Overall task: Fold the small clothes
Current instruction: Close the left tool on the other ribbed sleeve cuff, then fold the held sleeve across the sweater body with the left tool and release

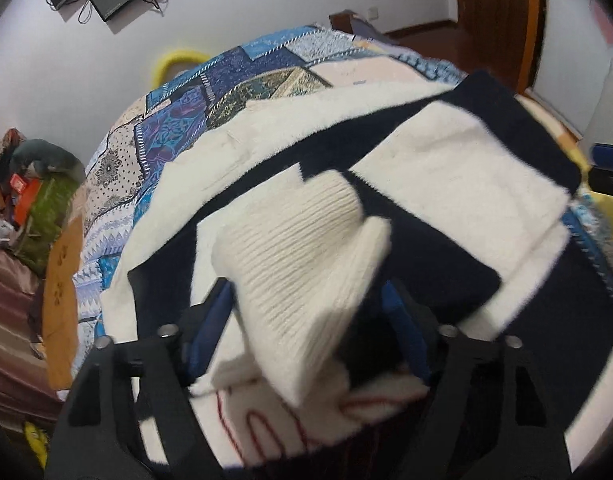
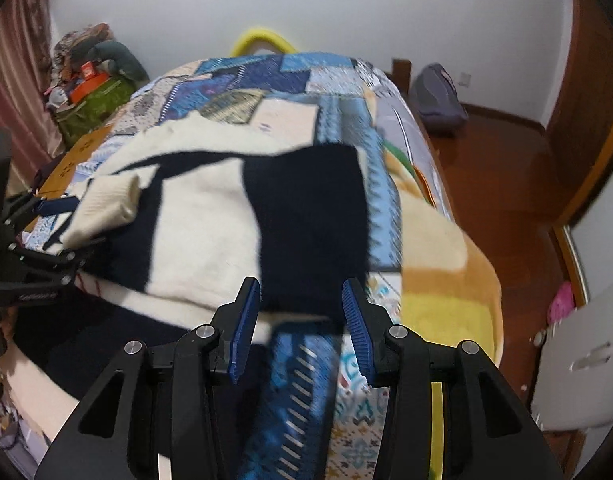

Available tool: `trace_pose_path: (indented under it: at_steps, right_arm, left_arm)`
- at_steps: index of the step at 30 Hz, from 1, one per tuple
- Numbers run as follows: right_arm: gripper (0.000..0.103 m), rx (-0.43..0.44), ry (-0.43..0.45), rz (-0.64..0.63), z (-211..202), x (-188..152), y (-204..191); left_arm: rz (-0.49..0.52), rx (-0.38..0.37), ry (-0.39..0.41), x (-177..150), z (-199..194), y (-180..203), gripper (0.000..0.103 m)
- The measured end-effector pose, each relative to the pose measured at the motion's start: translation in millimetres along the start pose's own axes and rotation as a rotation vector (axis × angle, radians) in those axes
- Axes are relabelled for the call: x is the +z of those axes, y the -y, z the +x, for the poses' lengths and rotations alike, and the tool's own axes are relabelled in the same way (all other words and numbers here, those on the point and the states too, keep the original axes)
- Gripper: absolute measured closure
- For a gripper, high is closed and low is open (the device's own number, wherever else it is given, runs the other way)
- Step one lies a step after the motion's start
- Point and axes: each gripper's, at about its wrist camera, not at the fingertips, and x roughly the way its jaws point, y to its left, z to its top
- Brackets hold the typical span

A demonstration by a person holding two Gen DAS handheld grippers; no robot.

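Observation:
A cream and navy knit sweater (image 1: pixel 446 168) lies on the patchwork bed cover (image 1: pixel 234 76). Its ribbed cream sleeve cuff (image 1: pixel 294 256) lies loosely between my left gripper's (image 1: pixel 306 300) blue pads, which stand wide apart, so the gripper is open. In the right wrist view the sweater (image 2: pixel 210 216) spreads across the bed, and the left gripper (image 2: pixel 58 232) shows at its left edge by the cuff (image 2: pixel 110 204). My right gripper (image 2: pixel 302 300) is open and empty at the near edge of the sweater's navy panel (image 2: pixel 314 216).
A wooden floor (image 2: pixel 502 168) and door lie to the right of the bed. A pile of bags and clothes (image 2: pixel 90 80) sits at the far left. A yellow blanket (image 2: pixel 442 264) covers the bed's right side. A white chair (image 2: pixel 578 360) stands at right.

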Motion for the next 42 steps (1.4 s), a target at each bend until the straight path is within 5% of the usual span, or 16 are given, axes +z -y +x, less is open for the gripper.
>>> trace_pose_path:
  at_steps: [2, 5, 6, 14, 20, 31, 42]
  right_arm:
    - [0.064, 0.001, -0.01, 0.013, 3, -5, 6]
    - [0.064, 0.007, -0.016, 0.022, 5, -8, 12]
    - [0.064, 0.006, -0.014, 0.024, 4, -8, 13]
    - [0.064, 0.006, 0.02, 0.039, -1, -3, 17]
    - [0.064, 0.016, 0.031, 0.032, 3, 8, 6]
    - [0.063, 0.054, -0.013, -0.023, 28, 15, -34]
    - [0.06, 0.038, -0.054, -0.051, 42, 15, -47]
  left_arm:
    - [-0.001, 0.012, 0.001, 3, 5, -1, 0.049]
    - [-0.019, 0.027, 0.015, 9, 3, -9, 0.092]
    - [-0.038, 0.026, 0.025, 11, 0, -16, 0.096]
    - [-0.257, 0.02, 0.203, 22, -62, -103, 0.096]
    - [-0.325, 0.061, 0.26, 7, -82, -149, 0.096]
    - [-0.427, 0.023, 0.081, -70, -15, -192, 0.094]
    - [-0.455, -0.003, -0.057, -139, 11, -216, 0.068]
